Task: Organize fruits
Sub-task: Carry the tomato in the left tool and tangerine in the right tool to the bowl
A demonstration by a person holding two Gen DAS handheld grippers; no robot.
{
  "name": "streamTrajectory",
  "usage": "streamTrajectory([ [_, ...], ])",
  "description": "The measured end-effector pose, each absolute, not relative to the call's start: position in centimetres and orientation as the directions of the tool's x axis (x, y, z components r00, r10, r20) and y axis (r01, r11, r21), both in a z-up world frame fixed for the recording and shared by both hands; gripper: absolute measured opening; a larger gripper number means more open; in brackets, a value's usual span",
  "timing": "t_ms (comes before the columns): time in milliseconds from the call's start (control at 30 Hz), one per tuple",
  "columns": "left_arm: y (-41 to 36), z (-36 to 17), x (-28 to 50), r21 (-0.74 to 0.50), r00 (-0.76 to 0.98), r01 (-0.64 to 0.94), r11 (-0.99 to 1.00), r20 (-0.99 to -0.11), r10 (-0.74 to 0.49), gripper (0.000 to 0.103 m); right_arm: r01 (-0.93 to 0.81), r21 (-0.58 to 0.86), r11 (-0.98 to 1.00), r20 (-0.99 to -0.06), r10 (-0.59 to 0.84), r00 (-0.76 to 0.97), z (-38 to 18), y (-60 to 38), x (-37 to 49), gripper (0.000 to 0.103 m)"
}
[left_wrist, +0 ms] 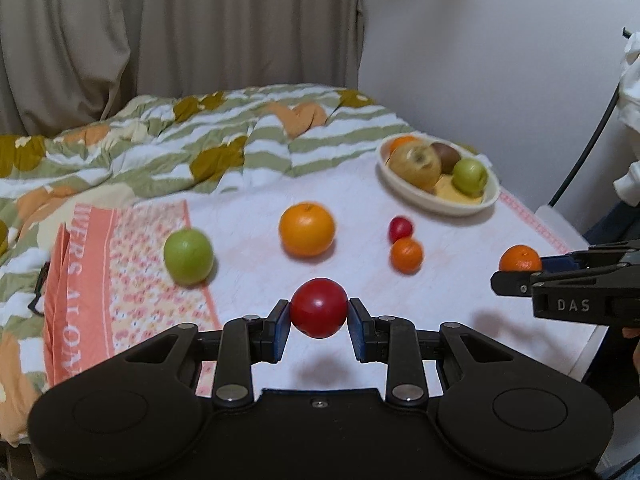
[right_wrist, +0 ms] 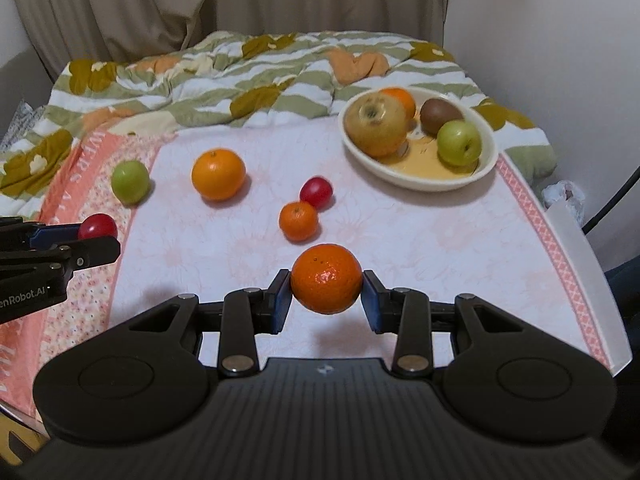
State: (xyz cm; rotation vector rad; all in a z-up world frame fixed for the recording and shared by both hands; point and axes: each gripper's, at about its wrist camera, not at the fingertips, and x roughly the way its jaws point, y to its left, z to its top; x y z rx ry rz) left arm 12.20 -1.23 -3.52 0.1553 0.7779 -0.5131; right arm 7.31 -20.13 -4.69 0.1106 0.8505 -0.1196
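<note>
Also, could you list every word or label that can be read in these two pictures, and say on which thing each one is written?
"DAS": on the side of the right gripper, seen from the left wrist.
"enRobot.AI": on the side of the left gripper, seen from the right wrist; the start is cut off by the picture edge.
"WERS ALOA", roughly: white letters on the orange band of the cloth; blurred and cut off, so uncertain.
No other text is visible.

Right gripper (right_wrist: pixel 327 294) clamps a tangerine (right_wrist: pixel 326 278) above the pink cloth (right_wrist: pixel 420 240). Beyond lie a smaller tangerine (right_wrist: pixel 298 221) touching a red fruit (right_wrist: pixel 316 192), an orange (right_wrist: pixel 218 174), a green apple (right_wrist: pixel 130 182) — and a filled bowl (right_wrist: pixel 472 178).
</note>
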Motion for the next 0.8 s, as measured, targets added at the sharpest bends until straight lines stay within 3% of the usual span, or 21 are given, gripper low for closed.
streamTrajectory([
  [800,-17.3,0.9,12.3,-0.049,0.727,0.318,0.947,-0.628,-0.277,0.034,-0.11,0.035,0.993,-0.68,0.104,0.726,-0.1,-36.6,12.0,0.053],
])
